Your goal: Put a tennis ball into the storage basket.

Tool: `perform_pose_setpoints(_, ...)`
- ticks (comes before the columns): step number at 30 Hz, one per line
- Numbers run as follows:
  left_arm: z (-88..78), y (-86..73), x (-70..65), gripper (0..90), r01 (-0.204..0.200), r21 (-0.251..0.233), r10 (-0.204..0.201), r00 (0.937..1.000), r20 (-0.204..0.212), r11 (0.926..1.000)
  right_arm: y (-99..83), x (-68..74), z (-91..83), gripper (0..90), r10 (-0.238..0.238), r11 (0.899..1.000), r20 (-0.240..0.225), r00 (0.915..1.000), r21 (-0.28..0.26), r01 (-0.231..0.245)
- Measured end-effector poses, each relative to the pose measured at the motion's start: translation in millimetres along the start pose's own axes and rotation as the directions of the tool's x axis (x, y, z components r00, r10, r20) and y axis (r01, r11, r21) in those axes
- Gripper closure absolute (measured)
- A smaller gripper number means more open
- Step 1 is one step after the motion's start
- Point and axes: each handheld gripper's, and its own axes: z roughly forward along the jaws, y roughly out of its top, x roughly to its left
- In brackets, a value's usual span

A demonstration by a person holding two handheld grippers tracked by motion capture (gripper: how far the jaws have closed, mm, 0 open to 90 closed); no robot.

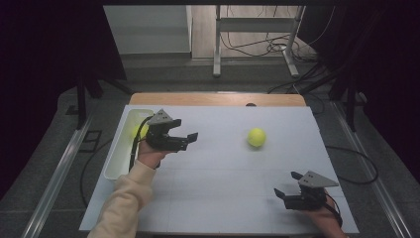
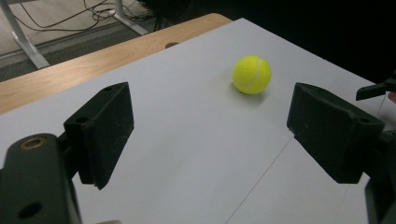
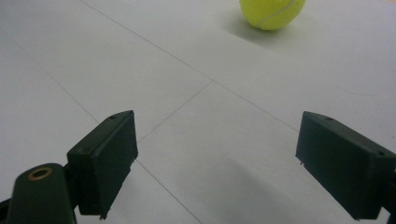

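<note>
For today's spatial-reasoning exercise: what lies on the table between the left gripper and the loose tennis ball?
Nothing: the left gripper view shows bare white table from the open left gripper to the tennis ball.

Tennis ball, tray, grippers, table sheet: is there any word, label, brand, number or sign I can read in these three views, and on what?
None can be read.
Tennis ball: white seam line; no brand print legible.
Left gripper and right gripper: plain black jaw pads with screw holes, no markings.
White tray: no label visible.
White table sheet: thin lines, no text.
</note>
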Motion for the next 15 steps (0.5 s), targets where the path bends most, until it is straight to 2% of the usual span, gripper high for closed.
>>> perform_pose_setpoints(15,15.1,-1.2,-14.6,15.5,-0.027,0.031,0.026,0.9992,0.032,0.9992,0.6,0.0,0.9,13.1,0.001,1.0,0.001,1.0,-0.005,-0.001)
